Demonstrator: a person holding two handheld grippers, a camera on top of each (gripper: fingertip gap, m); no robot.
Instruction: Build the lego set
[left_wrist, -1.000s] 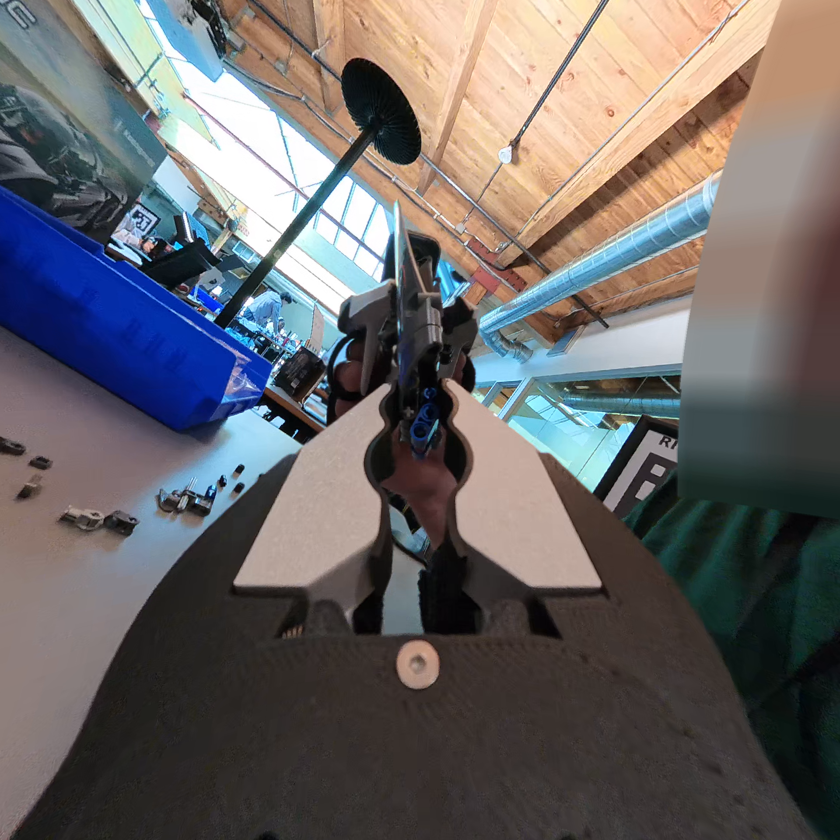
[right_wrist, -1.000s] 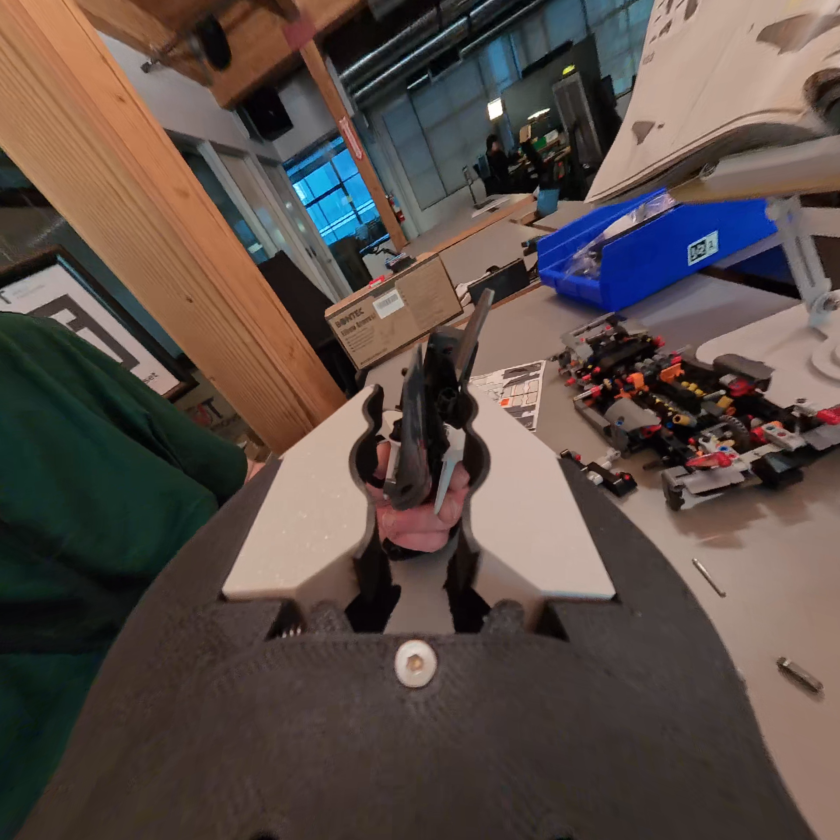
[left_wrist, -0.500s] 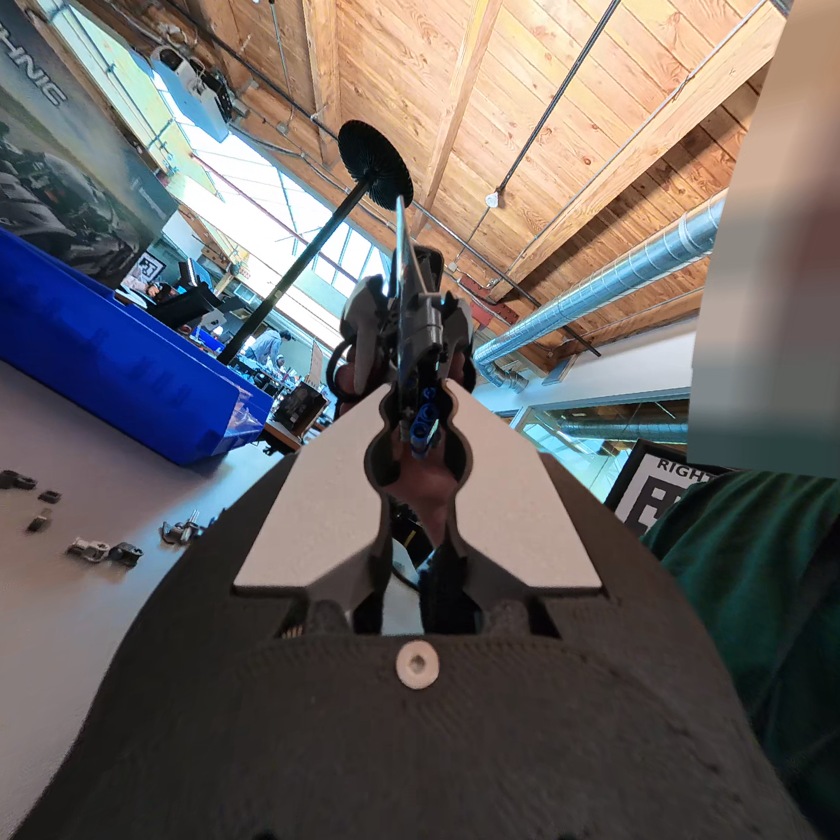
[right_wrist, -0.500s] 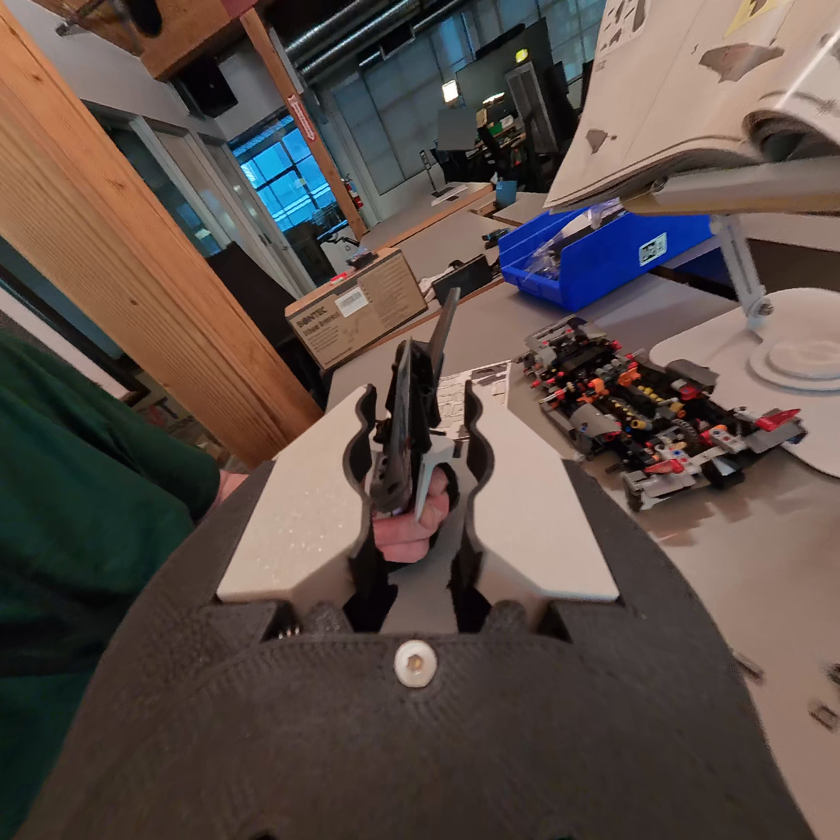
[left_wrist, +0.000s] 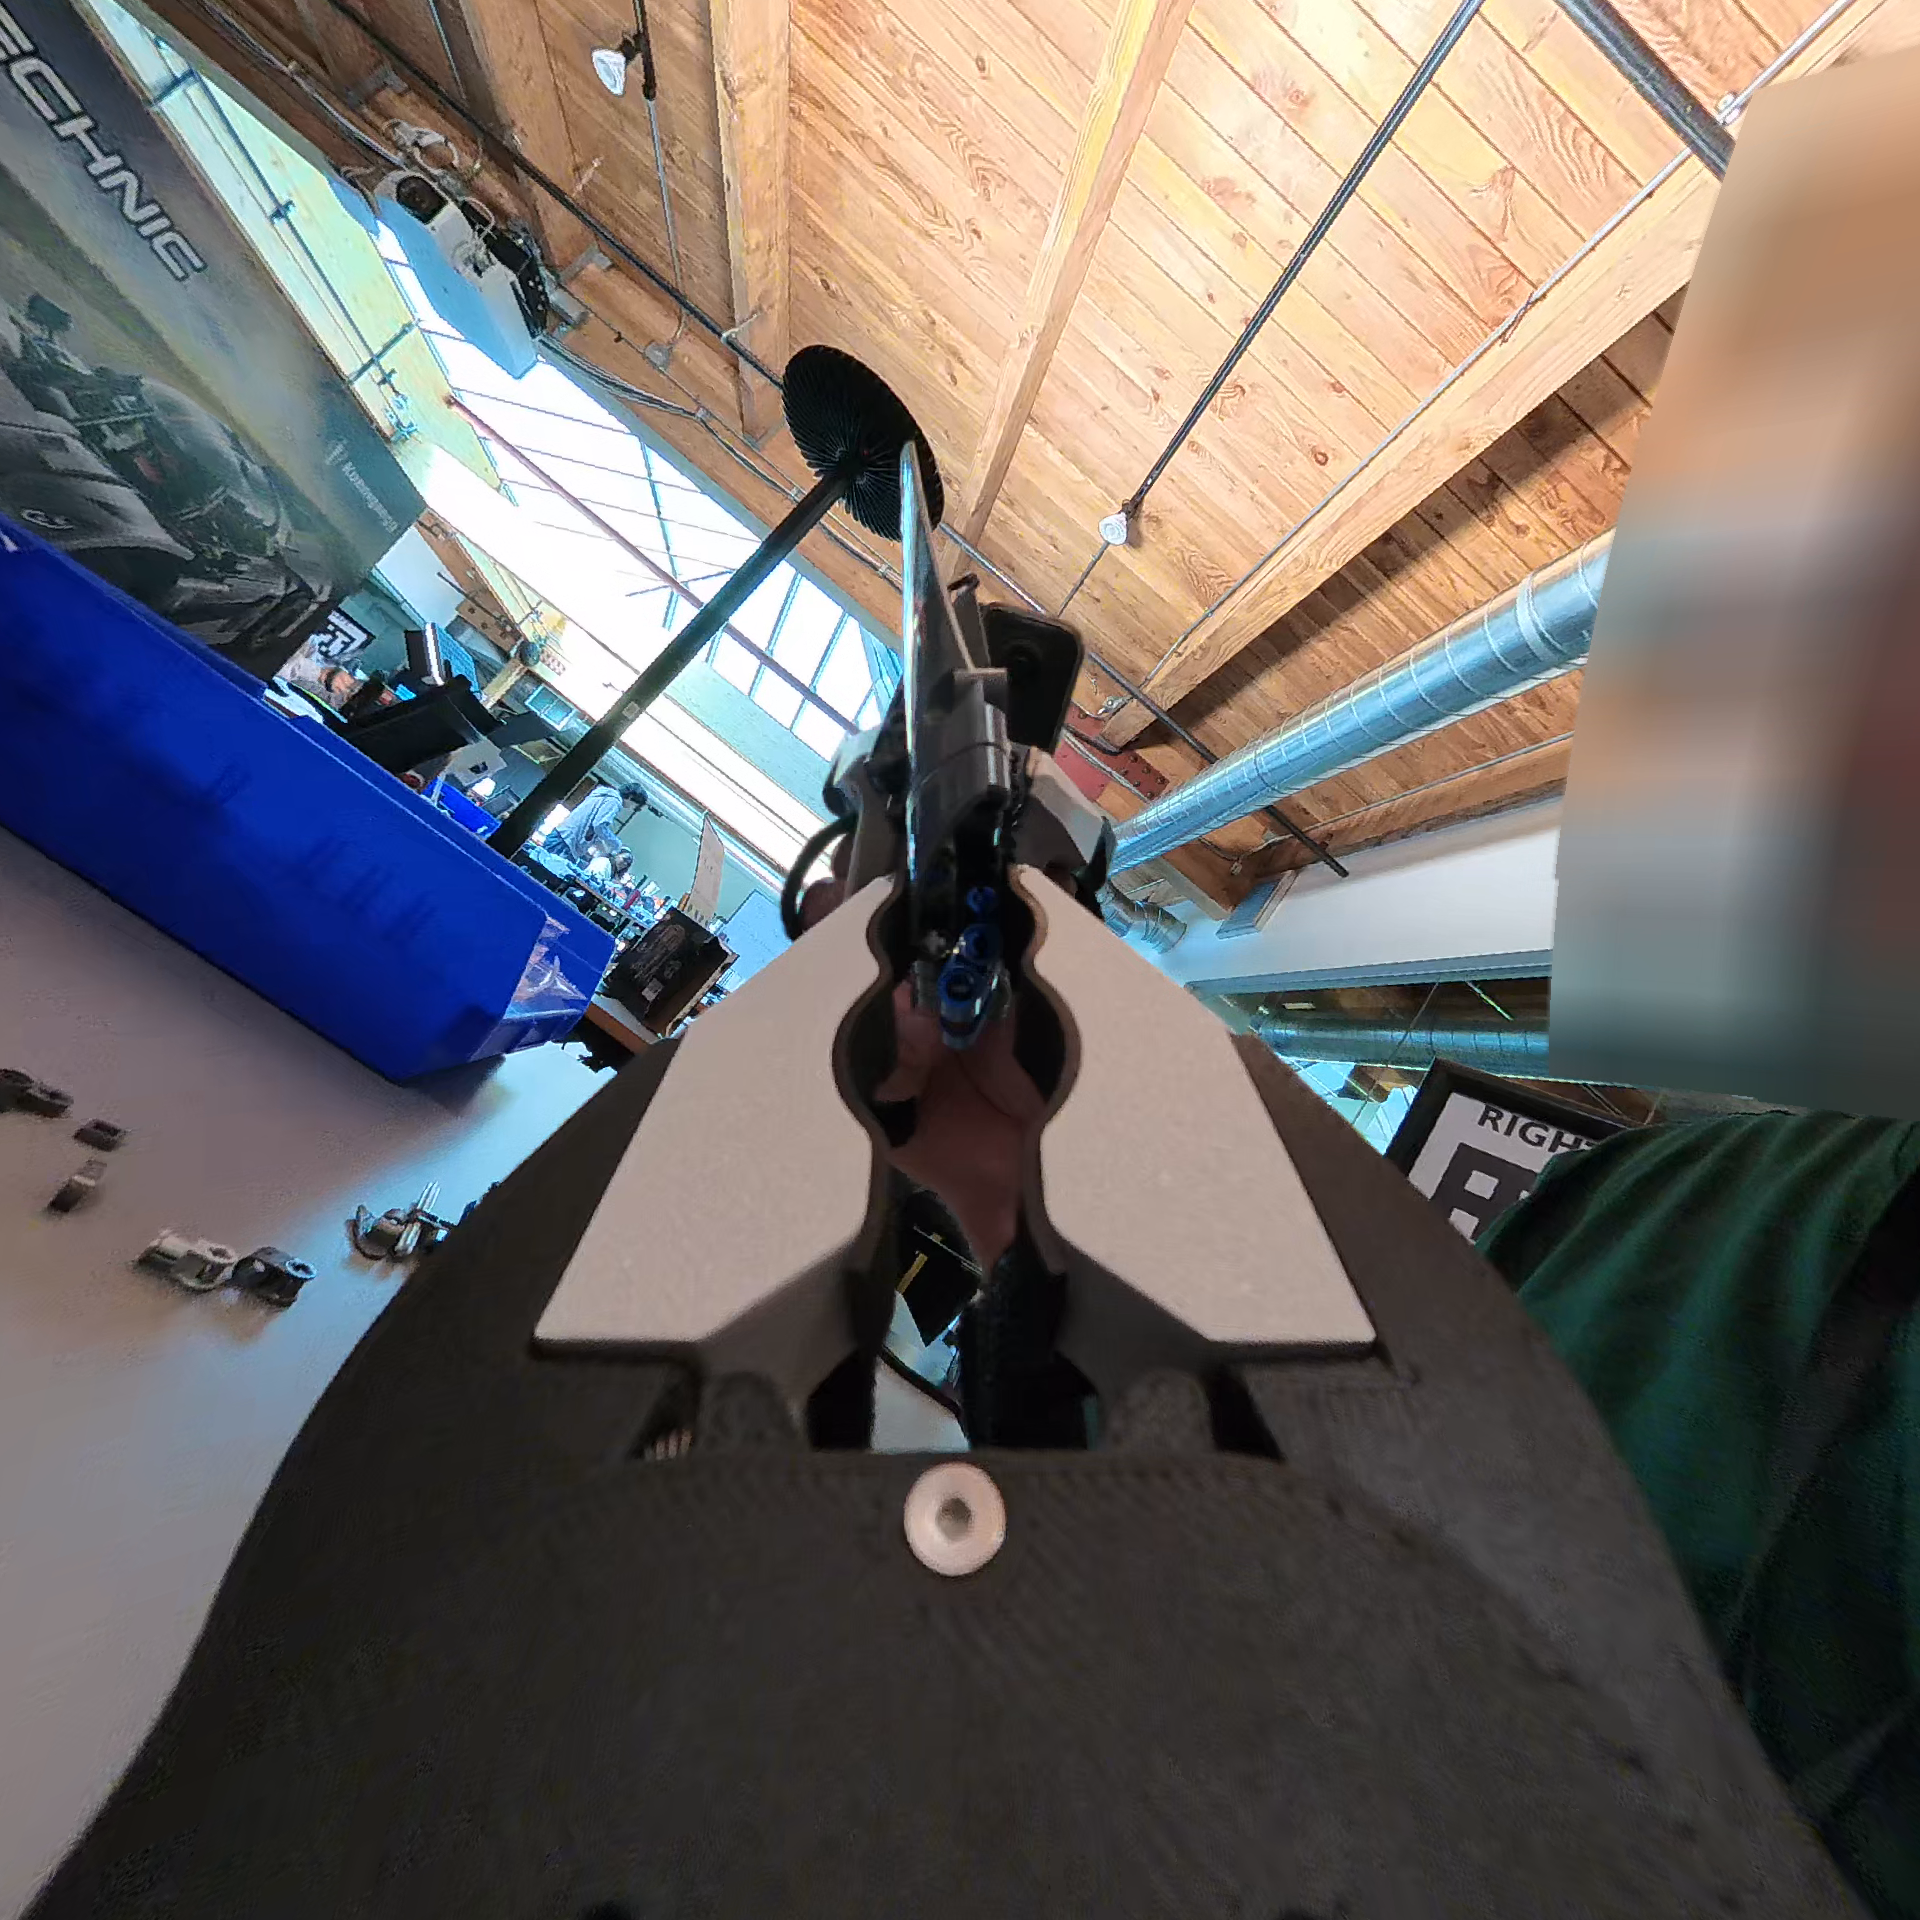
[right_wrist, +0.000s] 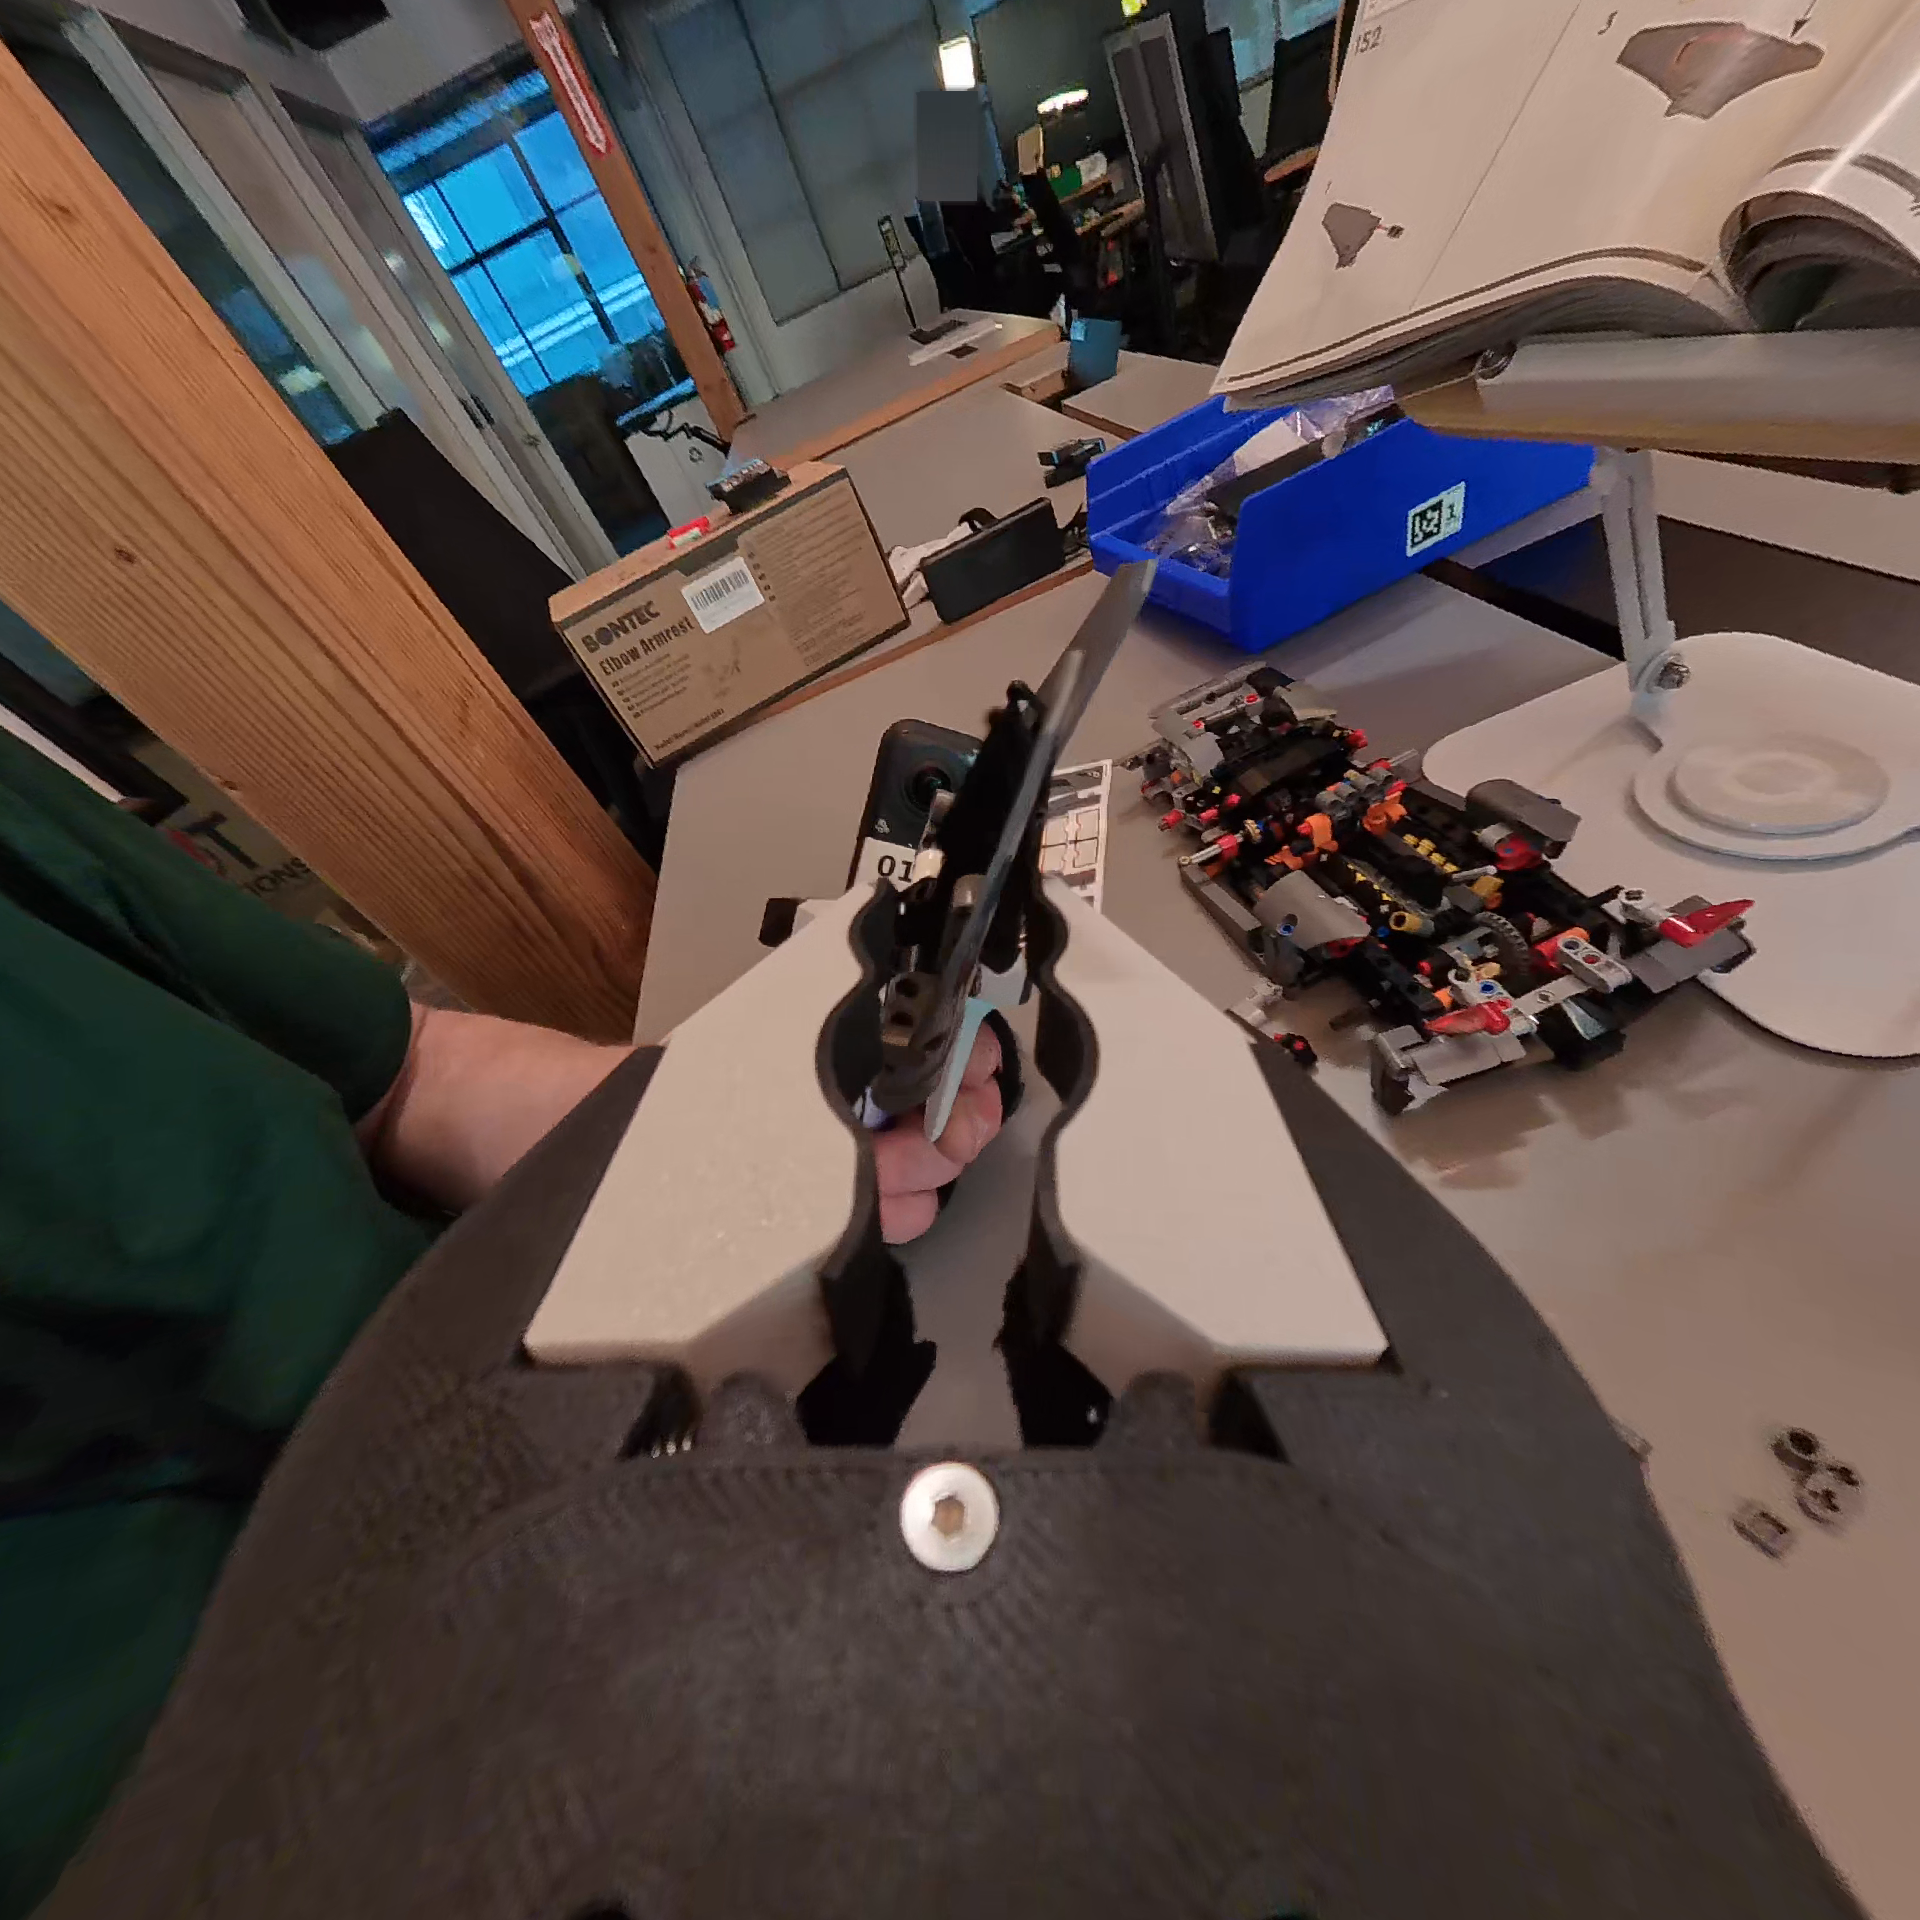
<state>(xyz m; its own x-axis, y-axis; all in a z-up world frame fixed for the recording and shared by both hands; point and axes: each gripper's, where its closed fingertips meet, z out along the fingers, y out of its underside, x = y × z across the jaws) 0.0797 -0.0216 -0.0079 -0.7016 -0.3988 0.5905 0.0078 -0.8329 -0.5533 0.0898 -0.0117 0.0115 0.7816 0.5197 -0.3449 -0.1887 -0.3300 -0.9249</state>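
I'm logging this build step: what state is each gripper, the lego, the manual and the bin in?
left gripper, shut on the black lego sub-assembly.
right gripper, shut on the same sub-assembly.
lego car chassis, partly built, resting on the table.
instruction book, open on its stand.
blue bin, uncovered, bags inside.
loose parts, unattached, lying on the table.

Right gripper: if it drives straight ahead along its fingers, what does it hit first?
The lego piece, already between the jaws of the right gripper. Directly behind it is the left gripper, facing head-on, and the hand holding it. The depth between them is unclear.
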